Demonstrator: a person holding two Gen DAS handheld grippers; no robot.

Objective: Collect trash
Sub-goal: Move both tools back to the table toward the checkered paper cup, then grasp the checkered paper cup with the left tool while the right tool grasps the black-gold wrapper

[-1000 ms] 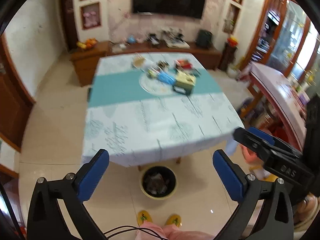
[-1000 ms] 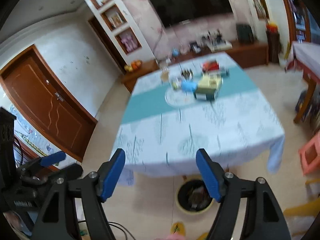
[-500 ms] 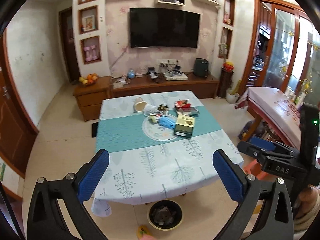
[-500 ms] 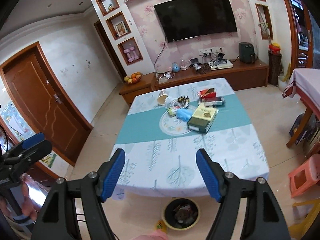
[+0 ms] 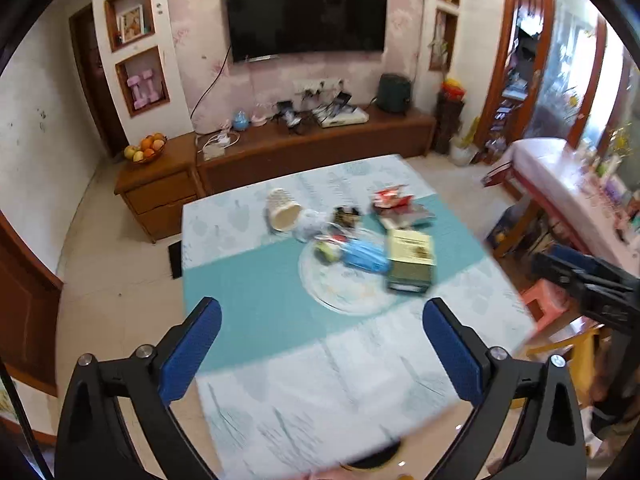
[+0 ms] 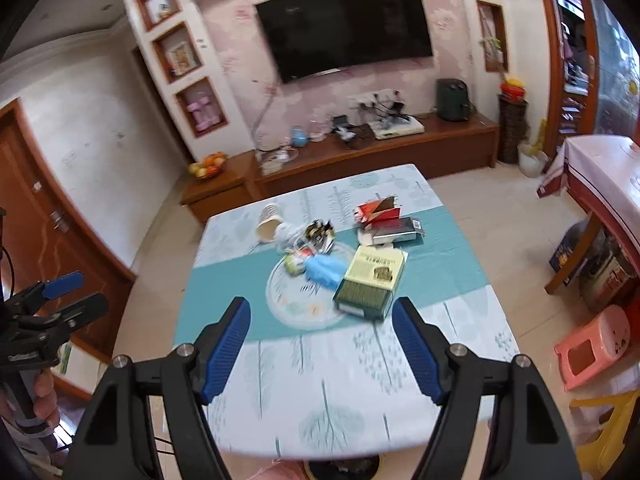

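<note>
The trash lies mid-table on a tree-print cloth (image 5: 260,280): a tipped paper cup (image 5: 282,214), a blue mask (image 5: 364,256), a green box (image 5: 410,266) and red packets (image 5: 392,200), around a clear plate (image 5: 344,292). My left gripper (image 5: 320,312) hangs open and empty above the table's near half. My right gripper (image 6: 320,304) is also open and empty, short of the green box (image 6: 370,280) and blue mask (image 6: 326,270). A dark bin (image 6: 344,466) peeks out under the table's near edge.
A pink stool (image 6: 592,344) and a yellow stool (image 6: 608,420) stand right of the table. Beyond them is a side table (image 6: 600,172) with a pale cloth. A long wooden TV cabinet (image 6: 360,156) runs along the far wall.
Both grippers have moved in over the table, so the trash looks larger and nearer. The bin has slid to the bottom edge. Both jaws stay just as wide.
</note>
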